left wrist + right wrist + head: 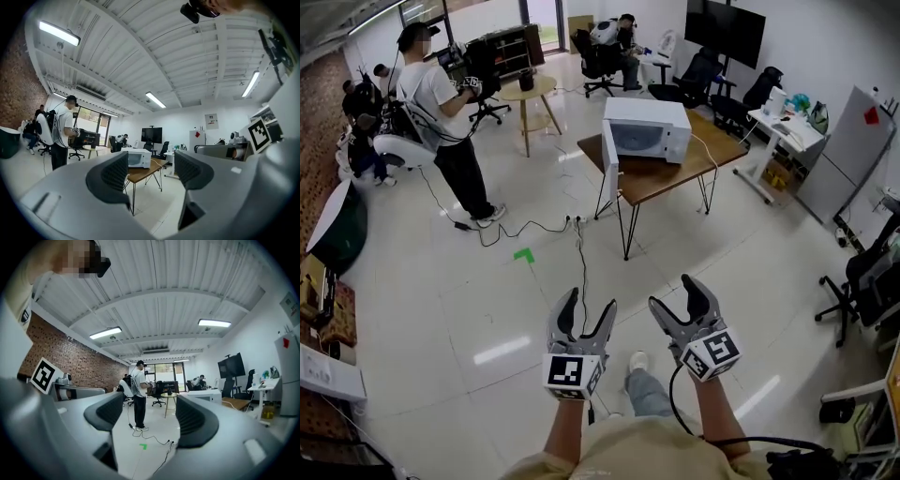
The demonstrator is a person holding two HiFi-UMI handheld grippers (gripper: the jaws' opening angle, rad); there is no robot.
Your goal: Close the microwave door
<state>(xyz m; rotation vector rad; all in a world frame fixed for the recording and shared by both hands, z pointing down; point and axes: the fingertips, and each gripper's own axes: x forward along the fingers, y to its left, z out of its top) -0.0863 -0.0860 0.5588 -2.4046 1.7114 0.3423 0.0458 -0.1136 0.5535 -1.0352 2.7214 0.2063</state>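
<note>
Left tongs (591, 302) and right tongs (675, 292) stand part open, empty. Well ahead, the microwave (645, 129) sits on the desk (675, 173), door (609, 171) swung wide; the floor cable (581, 267) between could snag a foot.

Microwave (206, 393) partly behind right hand-held gripper (149, 414)

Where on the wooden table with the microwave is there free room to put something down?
Bare wood lies between the microwave and the wooden table's near edge, and on its right end past the microwave. The left side is crowded by the open microwave door.
</note>
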